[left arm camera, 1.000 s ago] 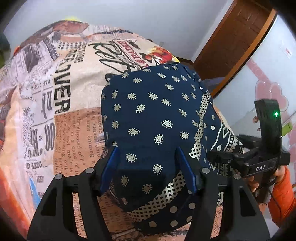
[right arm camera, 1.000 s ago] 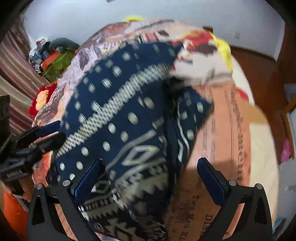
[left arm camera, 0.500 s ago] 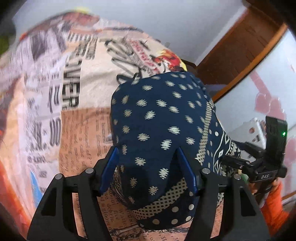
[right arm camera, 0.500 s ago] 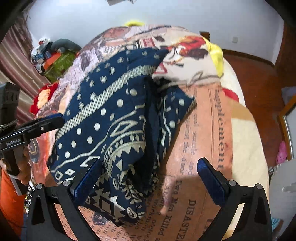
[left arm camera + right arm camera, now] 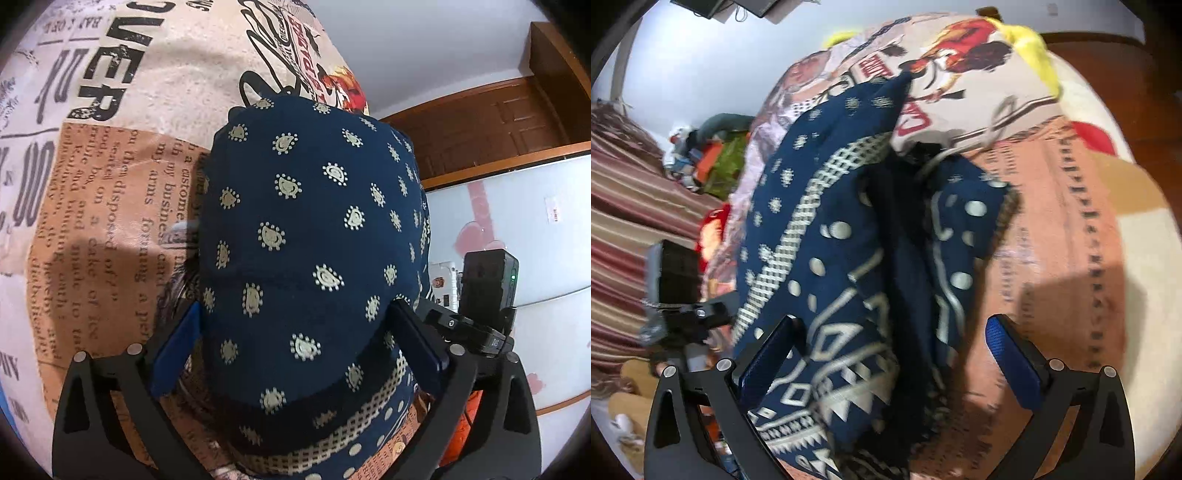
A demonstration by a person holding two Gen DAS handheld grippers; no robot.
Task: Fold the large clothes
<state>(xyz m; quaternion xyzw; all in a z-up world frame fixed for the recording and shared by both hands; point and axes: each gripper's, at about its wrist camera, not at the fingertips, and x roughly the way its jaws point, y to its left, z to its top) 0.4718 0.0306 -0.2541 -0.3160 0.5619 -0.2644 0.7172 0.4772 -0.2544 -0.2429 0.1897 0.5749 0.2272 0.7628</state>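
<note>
A large navy garment with cream paisley and geometric print (image 5: pixel 306 240) lies bunched on a bed; it also shows in the right wrist view (image 5: pixel 849 258). My left gripper (image 5: pixel 299 350) is open, its blue pads either side of a hump of the cloth, low over it. My right gripper (image 5: pixel 890 350) is open wide above the garment's patterned end; its left pad touches or overlaps the cloth, the right pad is over bare bedspread. The right gripper shows in the left wrist view (image 5: pixel 480 325), and the left gripper in the right wrist view (image 5: pixel 679 306).
The bed has a newspaper-print bedspread (image 5: pixel 110 184). A brown door (image 5: pixel 498 122) and a white cabinet (image 5: pixel 517 240) stand to the right. A striped curtain (image 5: pixel 620 221) and a pile of clutter (image 5: pixel 713 158) are at the far left. A yellow item (image 5: pixel 1034 44) lies at the bed's far edge.
My left gripper has come closer and lower over the garment. My right gripper has moved in towards the cloth and the view is blurred. Both stay open.
</note>
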